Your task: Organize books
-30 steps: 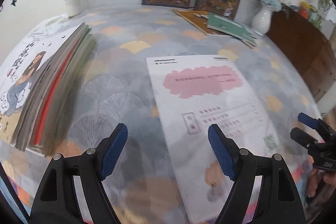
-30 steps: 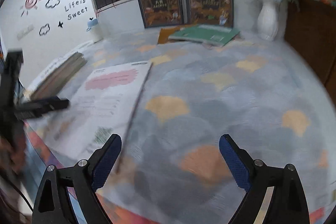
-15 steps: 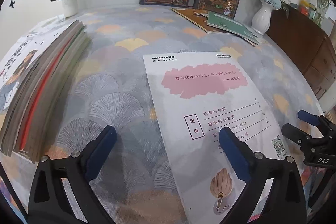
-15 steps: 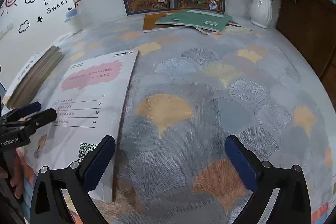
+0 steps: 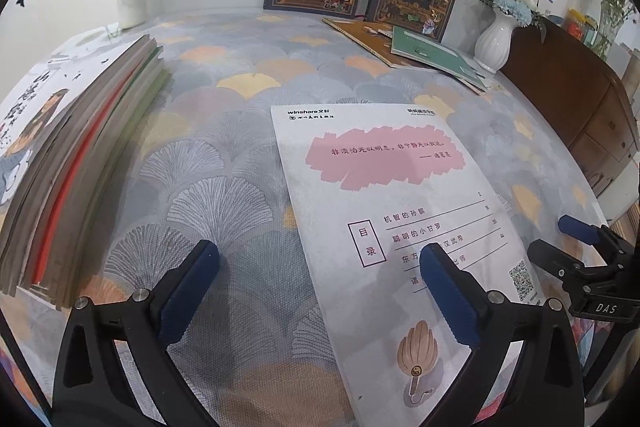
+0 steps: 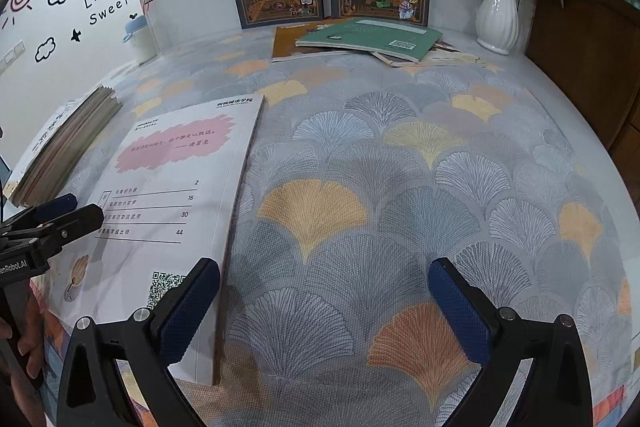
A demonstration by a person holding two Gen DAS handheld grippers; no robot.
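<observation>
The white paperback with a pink brush-stroke patch and a contents list (image 5: 394, 219) lies flat and free on the fan-patterned cloth of the table (image 6: 400, 187), nearer the near edge. A second ago the left gripper (image 5: 320, 291) stood narrower; its jaws are now opening to nearly full width, with nothing between them but cloth and the book's corner. The right gripper (image 6: 324, 307) has widened fully and holds nothing. Both hands look free for the next pick, likely towards the tall pile of thin books (image 5: 76, 163) at far left.
</observation>
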